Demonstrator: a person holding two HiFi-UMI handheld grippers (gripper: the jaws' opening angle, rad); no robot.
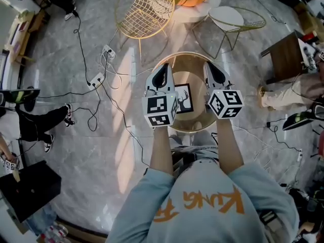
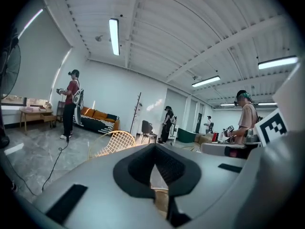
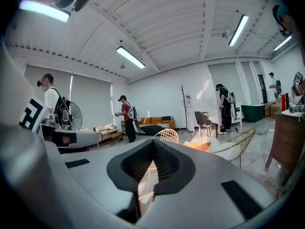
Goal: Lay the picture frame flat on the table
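1. Holding the left tongs [image 1: 162,70] and the right tongs [image 1: 213,69] level above the round worktop [image 1: 195,119], you have both pointed out across the room, not down at the job.
2. Your left tongs [image 2: 155,150] are closed together with nothing between them. In their own view your right tongs [image 3: 152,148] also look closed and empty.
3. The picture frame [image 1: 184,98] sits on the worktop between the two tongs, near the middle, and neither tool touches it. Its deer print faces up toward your head camera.
4. From this steep angle you cannot tell whether the frame leans back on a stand or already lies flat. So this is either the moment before the reach or the moment after the release.
5. If it is propped up, the next move calls for:
   - tipping one pair of tongs down toward the frame;
   - opening them and taking the top edge;
   - easing the frame backward until its back meets the worktop.
6. Go gently, since the worktop looks glossy and the frame could slide as it tips.
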